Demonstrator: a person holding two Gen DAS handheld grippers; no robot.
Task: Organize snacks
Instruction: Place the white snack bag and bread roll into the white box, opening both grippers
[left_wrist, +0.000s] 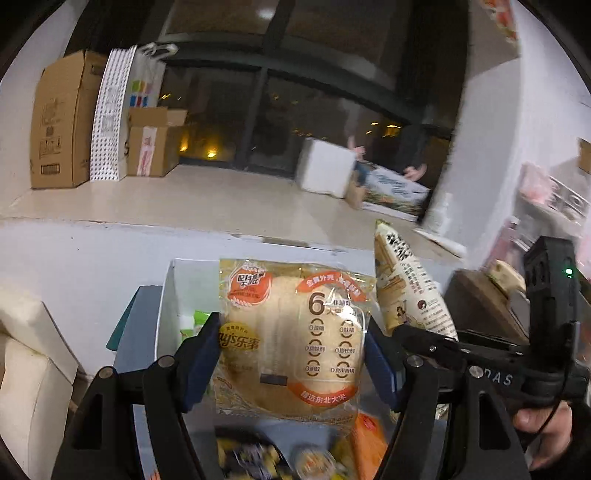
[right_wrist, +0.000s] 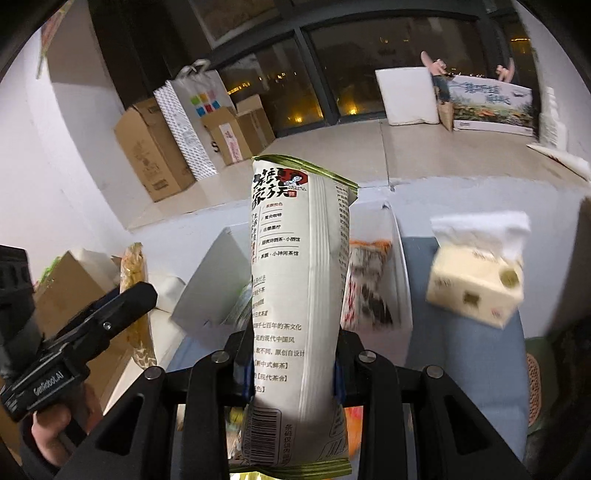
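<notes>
Right up close, the left gripper (left_wrist: 291, 365) squeezes a see-through yellow snack bag (left_wrist: 291, 339) between its blue pads (left_wrist: 201, 360), one pad on each side. The bag stands upright over a white box (left_wrist: 166, 295). It shows a big "6", the Lay's mark "乐事", and "精选东北大米" on an orange band at 6 o'clock. Under it, at 6 o'clock, lie blurry snack packs, one of them orange (left_wrist: 369, 443).

At 3 o'clock in the left view the right gripper (left_wrist: 417, 334) comes in from the side, and "DAS" can be read on its black body. A green light glows on it.

From its own camera, the right gripper (right_wrist: 293, 373) is shut tight around a tall white packet (right_wrist: 299, 295), which stands upright and has gold edges. The top has big black Chinese letters and a red picture; lower down it says "中国风" and there is a barcode at 6 o'clock. The left gripper (right_wrist: 136, 295) sits at 9 o'clock with "GenRobot.AI" on it.

Farther off, at 2 o'clock, a cream tissue pack (right_wrist: 476, 284) rests on a blue surface (right_wrist: 461, 350). Beyond, at 10 o'clock, brown cardboard boxes (right_wrist: 151, 151) and a dotted paper bag (right_wrist: 184, 129) stand by dark windows (right_wrist: 388, 55).
</notes>
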